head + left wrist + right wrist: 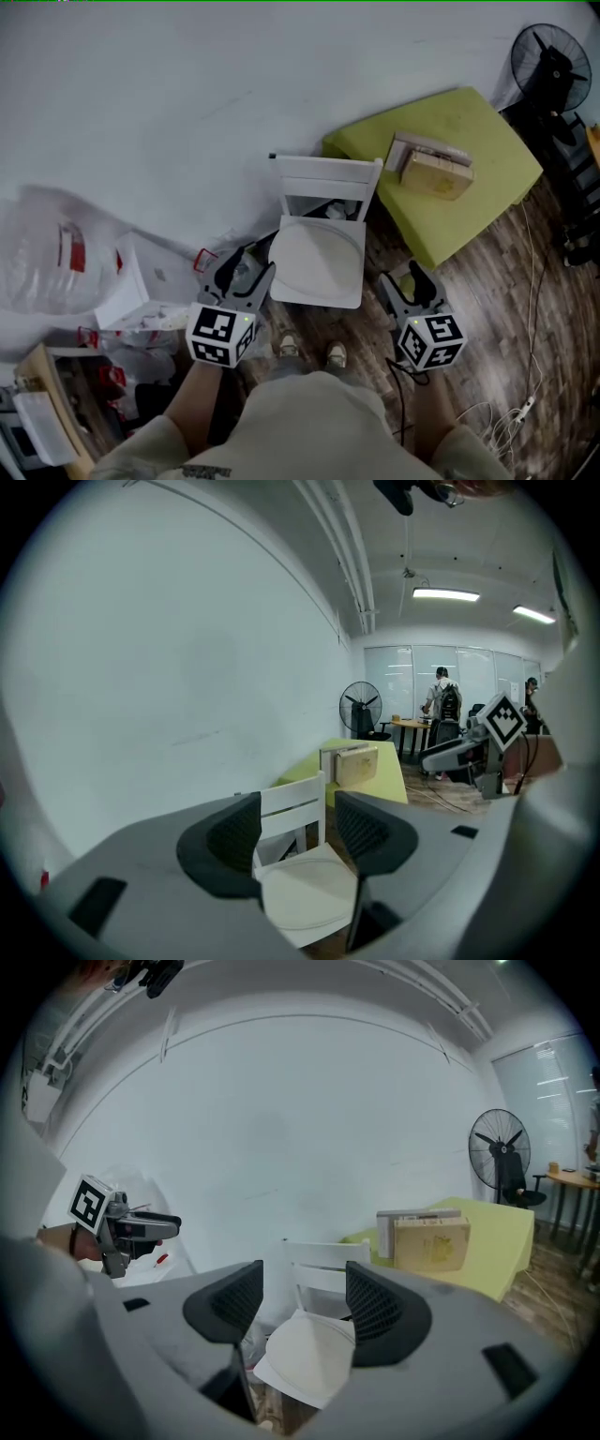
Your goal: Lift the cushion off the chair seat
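A white wooden chair (326,175) stands against the wall with a round white cushion (314,258) lying on its seat. My left gripper (242,268) hovers just off the seat's left front corner, jaws open and empty. My right gripper (403,279) hangs off the seat's right front corner, also open and empty. Neither touches the cushion. In the left gripper view the cushion (305,897) lies below and beyond the open left gripper (298,832). From the right gripper view the cushion (309,1354) shows between and beyond the spread jaws of the right gripper (305,1302).
A lime-green pad (469,131) lies right of the chair, bearing a cardboard box (436,174). A black fan (553,64) stands at the far right. Plastic bags (52,267) and a white box (136,281) crowd the left. Cables (511,412) trail over the wooden floor.
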{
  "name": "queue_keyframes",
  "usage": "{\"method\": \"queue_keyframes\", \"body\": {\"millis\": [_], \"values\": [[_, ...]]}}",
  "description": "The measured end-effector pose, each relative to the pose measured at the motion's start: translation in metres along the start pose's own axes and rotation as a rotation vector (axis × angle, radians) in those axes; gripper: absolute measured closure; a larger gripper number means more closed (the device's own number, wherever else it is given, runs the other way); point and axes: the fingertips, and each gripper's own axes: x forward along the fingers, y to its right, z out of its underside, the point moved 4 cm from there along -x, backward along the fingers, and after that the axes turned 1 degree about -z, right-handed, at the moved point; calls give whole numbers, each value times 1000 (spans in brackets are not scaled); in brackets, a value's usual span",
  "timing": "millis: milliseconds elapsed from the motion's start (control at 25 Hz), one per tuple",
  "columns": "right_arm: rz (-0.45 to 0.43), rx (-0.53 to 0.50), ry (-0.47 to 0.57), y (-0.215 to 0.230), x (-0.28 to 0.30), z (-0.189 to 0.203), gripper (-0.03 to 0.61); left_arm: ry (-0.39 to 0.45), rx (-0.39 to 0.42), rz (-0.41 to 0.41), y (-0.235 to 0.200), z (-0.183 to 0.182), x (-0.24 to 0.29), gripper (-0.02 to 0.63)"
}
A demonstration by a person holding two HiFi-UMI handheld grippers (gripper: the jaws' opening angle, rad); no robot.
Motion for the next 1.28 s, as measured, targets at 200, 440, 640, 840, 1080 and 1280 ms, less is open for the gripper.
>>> {"method": "queue_keyframes", "body": {"millis": [200, 440, 640, 840, 1080, 1280], "values": [[39, 17, -35, -3, 21, 12, 304, -58, -13, 20, -25, 24, 14, 368], [76, 55, -82, -1, 58, 32, 302, -114, -33, 53, -53, 55, 46, 362], [122, 98, -135, 5, 90, 69, 299, -181, -49, 71, -74, 89, 76, 359], [132, 121, -215, 18, 124, 116, 298, -244, -67, 96, -82, 131, 112, 359], [143, 164, -281, 37, 160, 170, 296, -324, -114, 101, -85, 188, 161, 359], [152, 201, -300, 52, 193, 217, 296, -378, -131, 103, -91, 237, 197, 359]]}}
